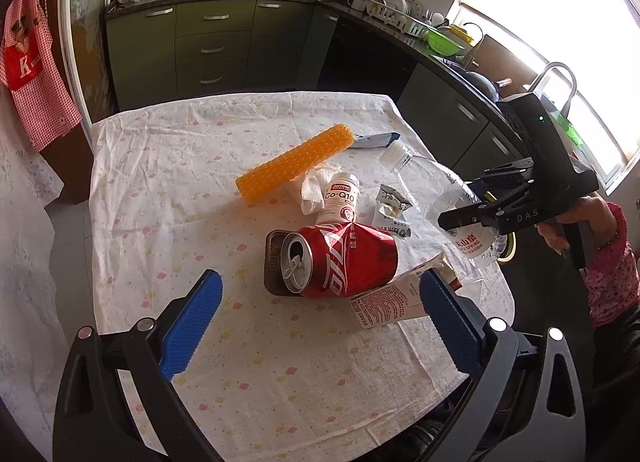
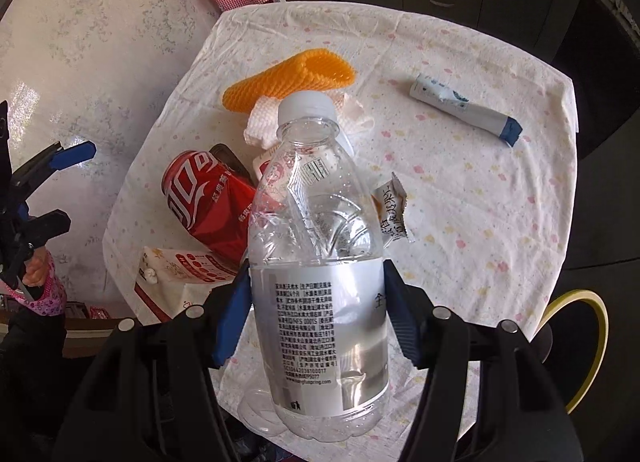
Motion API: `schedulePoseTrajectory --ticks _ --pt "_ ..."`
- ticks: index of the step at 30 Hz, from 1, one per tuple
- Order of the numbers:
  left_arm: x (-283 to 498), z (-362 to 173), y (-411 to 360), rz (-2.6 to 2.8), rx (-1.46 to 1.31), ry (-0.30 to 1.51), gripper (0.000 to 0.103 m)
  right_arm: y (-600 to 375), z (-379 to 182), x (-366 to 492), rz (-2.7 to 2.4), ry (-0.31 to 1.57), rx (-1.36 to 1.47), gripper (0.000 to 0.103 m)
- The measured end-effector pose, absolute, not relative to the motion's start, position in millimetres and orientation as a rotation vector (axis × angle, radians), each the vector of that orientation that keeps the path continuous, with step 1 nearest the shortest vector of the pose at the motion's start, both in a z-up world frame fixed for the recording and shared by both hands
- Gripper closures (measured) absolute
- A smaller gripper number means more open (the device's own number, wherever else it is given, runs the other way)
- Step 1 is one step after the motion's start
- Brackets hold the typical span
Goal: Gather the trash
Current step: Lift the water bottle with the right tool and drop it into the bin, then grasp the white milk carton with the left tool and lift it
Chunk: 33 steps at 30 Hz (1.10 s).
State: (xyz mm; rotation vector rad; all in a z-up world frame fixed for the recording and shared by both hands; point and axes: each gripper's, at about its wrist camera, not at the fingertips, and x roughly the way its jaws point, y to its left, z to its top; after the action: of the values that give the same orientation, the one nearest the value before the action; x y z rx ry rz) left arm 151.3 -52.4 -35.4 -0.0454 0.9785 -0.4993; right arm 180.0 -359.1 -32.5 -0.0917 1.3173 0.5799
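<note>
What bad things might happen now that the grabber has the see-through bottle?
The right gripper pinches the clear plastic water bottle with a white cap only by its slick silver label, so it might slip out or crumple. If it swings, it may knock the crushed red soda can or the white supplement bottle close beside it. The left gripper waits open near the can and might bump it.

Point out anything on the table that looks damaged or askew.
The red cola can lies on its side, dented, its opened top resting on a dark tin. The clear water bottle is crumpled above its label. The white tube looks squeezed flat. No spill shows.
</note>
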Motion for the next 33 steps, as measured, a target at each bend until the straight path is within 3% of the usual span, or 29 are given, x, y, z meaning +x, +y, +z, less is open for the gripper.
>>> schedulePoseTrajectory --ticks 9,17,25,27,33 --pt "154.7 -33.5 -62.2 -0.529 -0.03 0.969 0.005 -486.3 -28.7 171.7 0.254 1.342 -0.048 0.043" --pt "159.0 -33.1 -86.9 -0.566 0.006 0.977 0.005 -619.0 -89.4 158.0 -0.015 1.526 0.031 0.043" --pt "157.5 -29.6 -103.5 -0.585 0.045 0.983 0.005 -661.8 -142.1 177.1 -0.083 1.618 0.093 0.041" --pt "155.4 -28.2 -106.1 -0.591 0.054 0.982 0.005 -667.6 -141.0 179.1 -0.123 1.596 0.092 0.033" --pt "148.3 -22.1 -109.9 -0.611 0.07 0.969 0.005 -660.2 -112.2 155.8 -0.073 1.503 0.115 0.033"
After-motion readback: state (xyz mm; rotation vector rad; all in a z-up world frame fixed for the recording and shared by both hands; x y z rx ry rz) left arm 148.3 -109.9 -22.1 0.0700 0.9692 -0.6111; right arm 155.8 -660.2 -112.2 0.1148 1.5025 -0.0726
